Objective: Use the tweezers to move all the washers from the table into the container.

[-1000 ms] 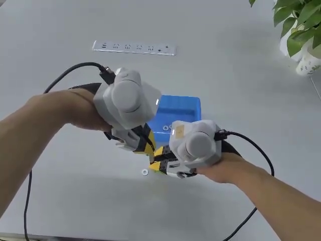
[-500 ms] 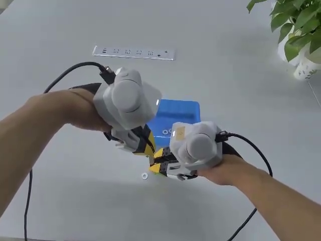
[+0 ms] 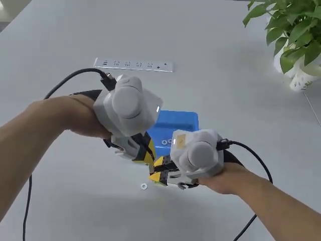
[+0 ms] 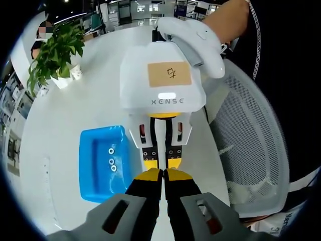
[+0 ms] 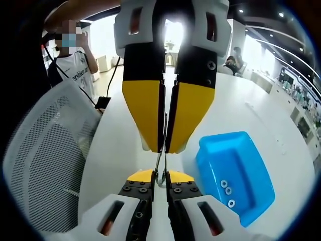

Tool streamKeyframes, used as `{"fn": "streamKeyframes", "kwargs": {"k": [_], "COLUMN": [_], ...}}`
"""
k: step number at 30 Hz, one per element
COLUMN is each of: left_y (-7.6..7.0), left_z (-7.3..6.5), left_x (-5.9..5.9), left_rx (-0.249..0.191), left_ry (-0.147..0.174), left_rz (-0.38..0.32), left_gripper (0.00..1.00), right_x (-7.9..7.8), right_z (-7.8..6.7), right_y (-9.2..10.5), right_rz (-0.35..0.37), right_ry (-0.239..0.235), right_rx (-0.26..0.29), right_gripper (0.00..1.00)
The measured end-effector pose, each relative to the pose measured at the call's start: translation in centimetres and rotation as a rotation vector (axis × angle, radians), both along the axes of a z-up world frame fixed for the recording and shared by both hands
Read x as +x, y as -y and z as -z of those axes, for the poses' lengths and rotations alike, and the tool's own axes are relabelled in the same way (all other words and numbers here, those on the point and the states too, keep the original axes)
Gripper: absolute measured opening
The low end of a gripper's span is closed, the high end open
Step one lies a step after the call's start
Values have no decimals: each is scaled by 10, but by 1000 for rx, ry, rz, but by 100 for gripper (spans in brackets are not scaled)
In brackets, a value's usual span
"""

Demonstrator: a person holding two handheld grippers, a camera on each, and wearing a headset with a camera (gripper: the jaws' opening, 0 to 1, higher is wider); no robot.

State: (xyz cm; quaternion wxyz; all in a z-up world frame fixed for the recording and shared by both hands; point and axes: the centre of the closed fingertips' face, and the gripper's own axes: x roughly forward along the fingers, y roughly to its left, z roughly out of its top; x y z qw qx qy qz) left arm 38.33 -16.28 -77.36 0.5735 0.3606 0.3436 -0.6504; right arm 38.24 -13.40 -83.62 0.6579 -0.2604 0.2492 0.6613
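My left gripper (image 3: 150,154) and right gripper (image 3: 160,174) meet tip to tip just in front of the blue container (image 3: 181,122). In the right gripper view, thin metal tweezers (image 5: 161,150) run between the left gripper's yellow pads (image 5: 144,113) and into my right gripper (image 5: 159,178). Both pairs of jaws are closed on them. The left gripper (image 4: 163,176) faces the right gripper's white body (image 4: 163,80). Three washers (image 4: 112,159) lie inside the container (image 4: 95,173). One loose washer (image 3: 144,187) lies on the table below the jaws.
A white power strip (image 3: 133,64) lies at the far side of the table. A potted plant (image 3: 293,35) stands at the back right. Black cables trail from both grippers. A mesh chair (image 4: 251,160) stands off the table's edge.
The head camera has tilted, so the picture has shifted down. The two grippers stay tip to tip by the container, and the loose washer lies where it was.
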Motion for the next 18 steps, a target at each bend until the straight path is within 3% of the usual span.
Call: {"fn": "streamKeyframes", "kwargs": {"k": [18], "left_y": [4], "left_z": [-21], "left_x": [7], "left_rx": [-2], "left_ry": [18], "left_rz": [9], "left_gripper": [5], "right_x": [7], "right_z": [-23], "right_y": [5], "right_rz": [-5], "right_ry": [21], "right_rx": [3], "right_gripper": [10]}}
